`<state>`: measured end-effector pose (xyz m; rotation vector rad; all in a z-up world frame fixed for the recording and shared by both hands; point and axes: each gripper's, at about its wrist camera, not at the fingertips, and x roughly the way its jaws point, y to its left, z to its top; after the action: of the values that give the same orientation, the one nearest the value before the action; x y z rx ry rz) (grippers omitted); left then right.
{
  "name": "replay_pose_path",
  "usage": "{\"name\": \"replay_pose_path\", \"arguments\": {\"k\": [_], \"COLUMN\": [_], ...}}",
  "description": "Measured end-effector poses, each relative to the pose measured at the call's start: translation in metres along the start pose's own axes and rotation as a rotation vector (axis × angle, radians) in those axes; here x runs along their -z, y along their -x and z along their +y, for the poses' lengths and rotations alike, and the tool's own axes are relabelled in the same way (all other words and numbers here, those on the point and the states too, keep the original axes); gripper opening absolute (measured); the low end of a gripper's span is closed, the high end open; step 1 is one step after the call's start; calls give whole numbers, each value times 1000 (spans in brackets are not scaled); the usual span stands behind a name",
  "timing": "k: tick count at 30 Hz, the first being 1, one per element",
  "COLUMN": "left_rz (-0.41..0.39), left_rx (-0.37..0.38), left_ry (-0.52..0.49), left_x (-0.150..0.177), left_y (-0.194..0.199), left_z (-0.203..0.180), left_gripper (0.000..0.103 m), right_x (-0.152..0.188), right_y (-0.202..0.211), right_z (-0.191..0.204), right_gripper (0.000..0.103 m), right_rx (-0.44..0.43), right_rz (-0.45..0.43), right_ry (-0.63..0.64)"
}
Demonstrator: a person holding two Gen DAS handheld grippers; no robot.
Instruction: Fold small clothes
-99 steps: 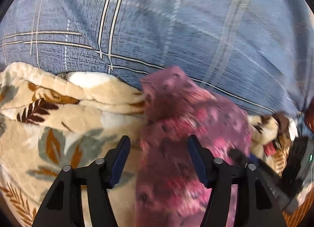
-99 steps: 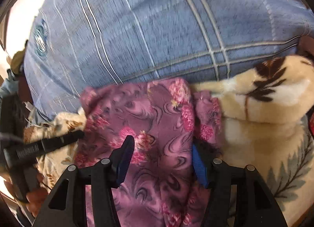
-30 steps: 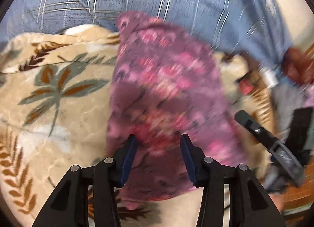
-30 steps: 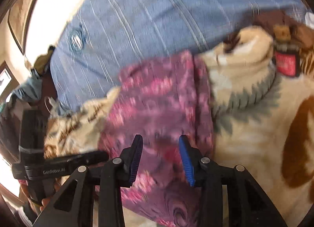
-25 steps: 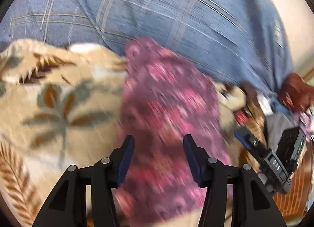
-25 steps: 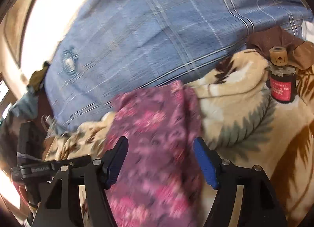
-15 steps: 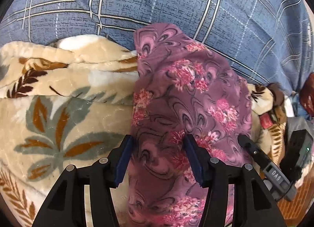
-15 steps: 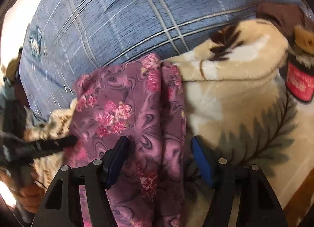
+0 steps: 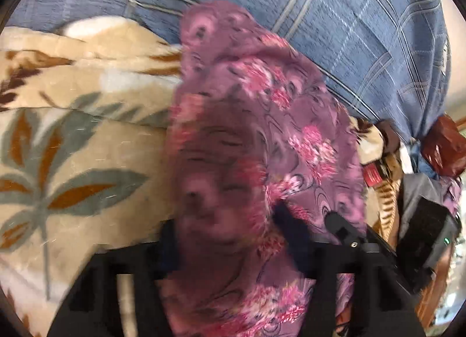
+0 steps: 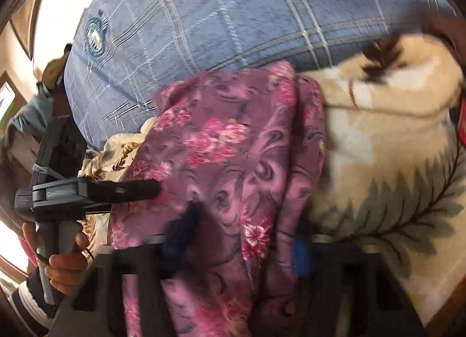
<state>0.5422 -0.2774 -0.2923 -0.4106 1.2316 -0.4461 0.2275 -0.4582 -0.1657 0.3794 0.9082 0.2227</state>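
A purple floral garment [image 9: 262,104] lies on a beige leaf-patterned blanket [image 9: 72,147], its far end against a blue plaid cushion [image 9: 349,31]. My left gripper [image 9: 230,235] is at its near left edge, jaws closing, with cloth bunched up between the pads and hiding the left one. In the right wrist view the same garment [image 10: 233,139] runs between the blue pads of my right gripper [image 10: 241,238], whose jaws are also closing on a fold. The left gripper's finger [image 10: 131,190] rests on the cloth's left side, and a hand [image 10: 62,264] holds its handle.
The cushion [image 10: 218,16] rises like a wall behind the garment. The blanket [image 10: 393,147] spreads to the right with a thick rolled edge. A red-labelled bottle [image 9: 371,175] and a dark red bundle [image 9: 442,147] sit at the far right.
Both grippers let the garment go and widened, then sank closer to it. Their jaws have since narrowed on the cloth, which now bunches up in front of the left camera.
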Motion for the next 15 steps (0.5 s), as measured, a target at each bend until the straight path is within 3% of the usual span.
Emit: {"name": "replay_pose_path", "arguments": {"k": [1, 2, 9, 15], "left_rz": [-9, -18, -50, -96], "left_rx": [19, 32, -3, 3], "left_ry": [8, 10, -47, -84], "left_x": [2, 5, 32, 58], "left_y": [9, 18, 64, 142], "left_z": [-1, -2, -30, -31], "left_gripper": [26, 24, 22, 23], "right_x": [1, 2, 2, 11], "right_y": [6, 12, 31, 61], "right_z": [7, 12, 35, 74], "right_gripper": [29, 26, 25, 25], "right_rx": [30, 41, 62, 46], "right_rz": [-18, -31, -51, -101], "right_ry": [20, 33, -8, 3]}}
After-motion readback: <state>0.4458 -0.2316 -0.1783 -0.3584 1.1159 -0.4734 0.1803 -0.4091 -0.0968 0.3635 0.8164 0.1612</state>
